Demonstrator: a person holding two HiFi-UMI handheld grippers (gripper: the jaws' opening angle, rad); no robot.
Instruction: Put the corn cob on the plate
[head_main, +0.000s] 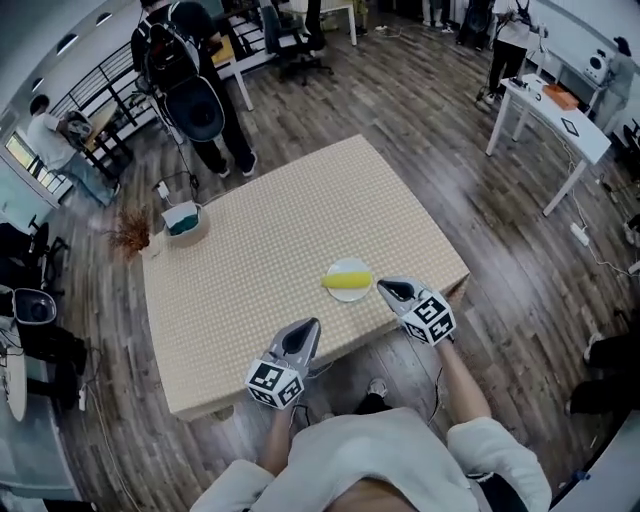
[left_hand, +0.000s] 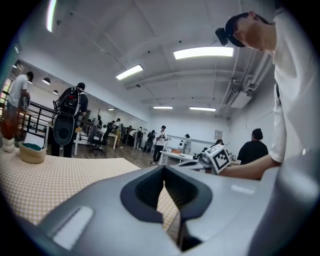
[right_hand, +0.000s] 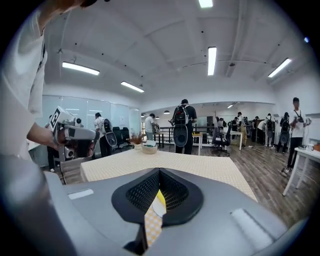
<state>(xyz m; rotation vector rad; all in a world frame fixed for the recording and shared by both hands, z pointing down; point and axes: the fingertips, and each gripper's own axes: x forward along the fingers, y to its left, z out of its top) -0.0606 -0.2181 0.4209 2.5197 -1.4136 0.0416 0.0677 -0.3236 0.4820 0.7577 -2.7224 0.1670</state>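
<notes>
1. Head view, near right part of table (head_main: 270, 240), close to its front edge: cob (head_main: 347, 281) flat on plate (head_main: 351, 266), yellow, lying across the middle, about as long as the plate is wide.
2. Right gripper (head_main: 383, 287) just right of the plate, tips toward the cob but off it; marker cube behind, at the hand.
3. Right gripper view: jaws of right gripper (right_hand: 159, 172) pressed together at the tips, nothing clamped. Sliver of yellow cob (right_hand: 160, 202) and checkered table top visible through the slot below.
4. Left gripper (head_main: 312, 326) over the front table edge, left of the plate and apart from it.
5. Left gripper view: jaws of left gripper (left_hand: 164, 169) together as well, empty; only table top through the slot, right gripper's cube off to the right.
6. Far left table corner: basket (head_main: 184, 222) with something teal inside, dried plant (head_main: 130, 235) just beside it.
7. Beyond the table, on wood floor: person with backpack (head_main: 190, 80).
</notes>
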